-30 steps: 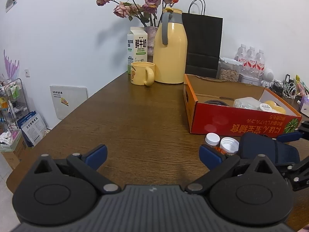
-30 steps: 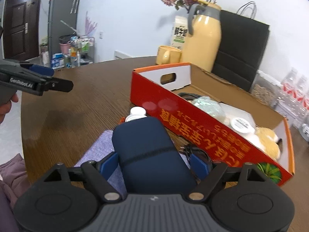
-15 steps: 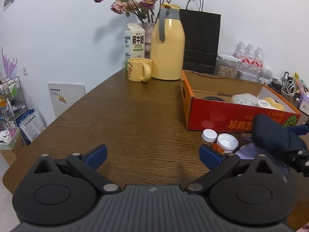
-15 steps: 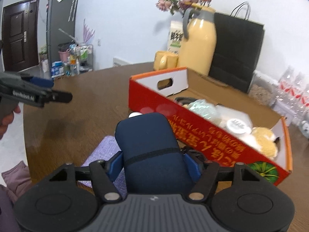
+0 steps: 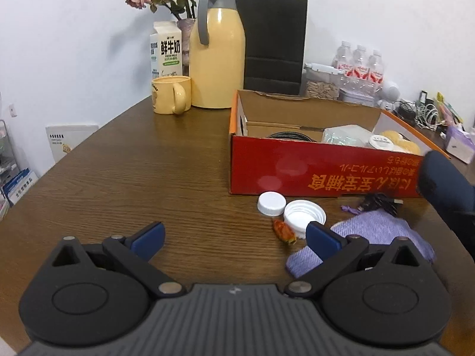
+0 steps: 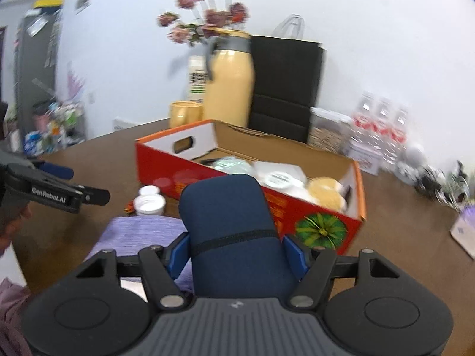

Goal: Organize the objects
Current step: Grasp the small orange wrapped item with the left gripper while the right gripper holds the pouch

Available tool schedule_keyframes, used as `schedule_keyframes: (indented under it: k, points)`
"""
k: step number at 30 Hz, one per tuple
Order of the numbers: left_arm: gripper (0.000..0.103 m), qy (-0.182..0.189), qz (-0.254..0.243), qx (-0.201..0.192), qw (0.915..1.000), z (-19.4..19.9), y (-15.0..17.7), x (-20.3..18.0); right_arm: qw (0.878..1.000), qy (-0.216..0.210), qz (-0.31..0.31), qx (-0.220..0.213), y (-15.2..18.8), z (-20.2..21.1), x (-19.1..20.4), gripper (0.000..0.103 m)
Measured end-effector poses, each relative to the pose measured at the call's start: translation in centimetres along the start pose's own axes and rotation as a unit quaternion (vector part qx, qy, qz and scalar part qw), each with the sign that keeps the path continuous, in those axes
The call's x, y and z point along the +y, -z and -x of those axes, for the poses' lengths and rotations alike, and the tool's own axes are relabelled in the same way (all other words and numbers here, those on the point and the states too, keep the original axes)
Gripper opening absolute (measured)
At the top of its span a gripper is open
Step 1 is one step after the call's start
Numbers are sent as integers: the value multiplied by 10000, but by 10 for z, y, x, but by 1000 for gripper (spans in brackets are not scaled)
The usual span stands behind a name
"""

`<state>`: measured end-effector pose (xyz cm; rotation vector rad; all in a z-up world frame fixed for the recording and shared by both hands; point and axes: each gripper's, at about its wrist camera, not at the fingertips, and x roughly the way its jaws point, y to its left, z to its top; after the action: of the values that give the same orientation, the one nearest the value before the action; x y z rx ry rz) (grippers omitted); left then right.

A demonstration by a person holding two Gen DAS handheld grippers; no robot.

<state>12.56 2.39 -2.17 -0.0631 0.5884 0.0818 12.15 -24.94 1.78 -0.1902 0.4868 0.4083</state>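
My right gripper [image 6: 236, 250] is shut on a dark blue case [image 6: 231, 225] and holds it in the air in front of the red cardboard box [image 6: 207, 175]. The case also shows at the right edge of the left wrist view [image 5: 442, 184]. My left gripper [image 5: 234, 237] is open and empty, low over the wooden table [image 5: 133, 178]. Two white bottle caps [image 5: 271, 203] [image 5: 304, 215], an orange wrapper [image 5: 283, 230], a purple cloth [image 5: 374, 231] and a black cable [image 5: 378, 201] lie in front of the box [image 5: 311, 175].
A yellow thermos [image 5: 216, 56], yellow mug [image 5: 170, 95], milk carton [image 5: 166, 50], flowers and a black paper bag [image 5: 274, 44] stand at the back. Water bottles [image 5: 359, 65] and cables lie at the back right. The box holds a cable, packets and yellow items.
My right gripper has lifted the dark blue case off the purple cloth and carried it up and to the right, toward the box. My left gripper has drawn back slightly.
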Motion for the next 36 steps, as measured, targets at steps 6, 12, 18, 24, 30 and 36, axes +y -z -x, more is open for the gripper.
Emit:
schedule_keyframes:
  k: [6,12,18,24,30,36]
  points:
    - [80,-9,-180,181,9997,-17,-2,-17,9990,114,-434,39,12,-4,-10,66]
    - [63,51,-282,260,9993,-22,0,-24,9983,55,-575,72,18,-9,-9,66]
    - [61,-38,-173,350,9992,-28,0,-21,9980,-11,-624,33,20,-10,-6,66]
    - [42,-92,-230,296,9993,-31,-1,-23,9977,-14,-678,57,22,-10,-5,66]
    - [13,19,-384,140,9992,-26,0,-26,9977,-41,-666,83,22,-11,-2,66]
    - [12,46,-362,-119,9993,-12,-3,-20,9981,-27,-612,1,17,-8,0,66]
